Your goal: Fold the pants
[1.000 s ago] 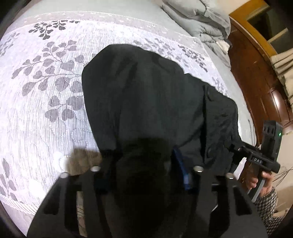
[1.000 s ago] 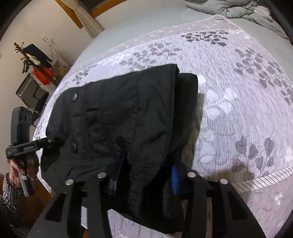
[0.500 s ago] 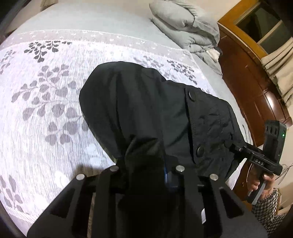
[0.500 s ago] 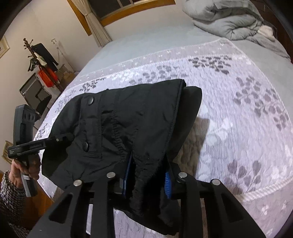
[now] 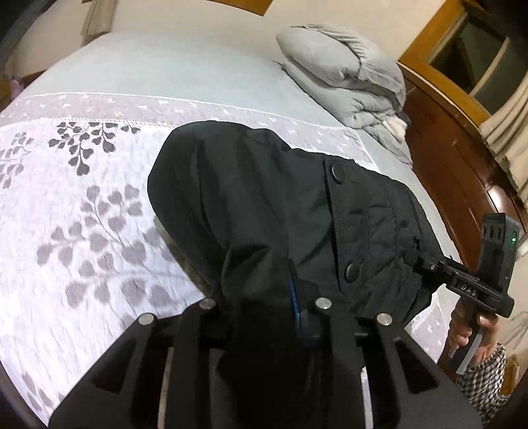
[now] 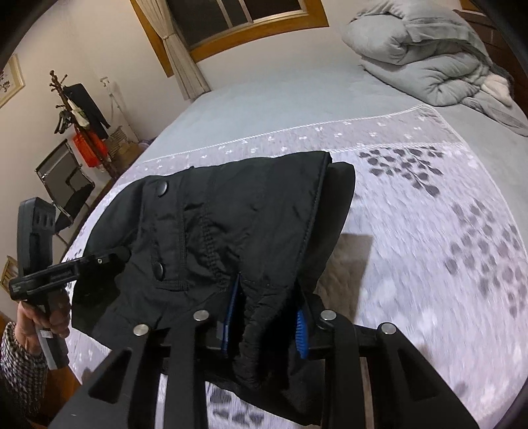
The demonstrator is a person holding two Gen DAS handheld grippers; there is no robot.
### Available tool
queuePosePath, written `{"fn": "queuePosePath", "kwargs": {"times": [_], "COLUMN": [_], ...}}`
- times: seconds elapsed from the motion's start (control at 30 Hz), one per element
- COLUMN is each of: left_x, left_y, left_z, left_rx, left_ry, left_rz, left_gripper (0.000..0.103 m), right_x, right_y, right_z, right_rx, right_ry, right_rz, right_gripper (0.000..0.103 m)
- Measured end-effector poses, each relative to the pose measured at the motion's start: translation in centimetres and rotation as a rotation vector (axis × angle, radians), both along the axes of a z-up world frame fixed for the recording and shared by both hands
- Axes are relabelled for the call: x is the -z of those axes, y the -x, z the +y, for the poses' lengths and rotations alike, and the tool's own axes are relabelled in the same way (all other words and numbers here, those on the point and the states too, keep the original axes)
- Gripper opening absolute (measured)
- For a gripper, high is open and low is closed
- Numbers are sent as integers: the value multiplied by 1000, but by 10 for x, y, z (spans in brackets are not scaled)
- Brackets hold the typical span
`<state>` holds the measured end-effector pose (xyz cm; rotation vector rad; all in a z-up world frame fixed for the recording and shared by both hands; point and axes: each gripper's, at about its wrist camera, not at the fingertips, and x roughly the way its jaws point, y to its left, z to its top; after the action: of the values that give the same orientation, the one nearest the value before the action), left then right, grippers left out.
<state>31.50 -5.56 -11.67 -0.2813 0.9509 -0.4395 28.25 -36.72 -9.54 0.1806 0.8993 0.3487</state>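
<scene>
Black pants (image 6: 250, 211) pinched between both grippers' blue-padded fingers (image 6: 232, 310).

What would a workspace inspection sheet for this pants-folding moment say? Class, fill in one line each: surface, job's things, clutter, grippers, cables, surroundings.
Surface: bed under a pale leaf-patterned cover, grey sheet beyond.
Job's things: black pants, one end lifted, the rest draped on the cover; snap buttons show.
Clutter: grey duvet bundled at the far corner.
Grippers: left gripper shut on the pants; right gripper shut on the pants; both jaws have just been closing on the cloth.
Cables: nothing seen.
Surroundings: window with curtain, coat rack, chair, dark wooden furniture.
</scene>
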Motion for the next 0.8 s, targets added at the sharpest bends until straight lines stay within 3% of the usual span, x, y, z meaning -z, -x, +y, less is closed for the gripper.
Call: {"fn": "queuePosePath", "kwargs": {"times": [0.27, 0.5, 0.6, 0.7, 0.8], "left_x": [25, 35, 35, 36, 29], "left_y": [-36, -39, -36, -33, -24], "left_z": [9, 7, 5, 5, 3], "left_rx": [-20, -27, -27, -37, -43], "left_ry": [-25, -28, -43, -63, -99], "left_rz": [30, 22, 19, 18, -15], "left_gripper": [27, 31, 35, 52, 79], "right_x": [27, 39, 38, 37, 33], "right_y": [-39, -44, -40, -33, -22], "right_z": [5, -1, 0, -1, -3], "right_rx": [7, 22, 26, 38, 66], "right_ry": [-17, -36, -12, 7, 28], "right_rz": [63, 76, 67, 62, 48], "right_gripper": [31, 32, 41, 52, 71]}}
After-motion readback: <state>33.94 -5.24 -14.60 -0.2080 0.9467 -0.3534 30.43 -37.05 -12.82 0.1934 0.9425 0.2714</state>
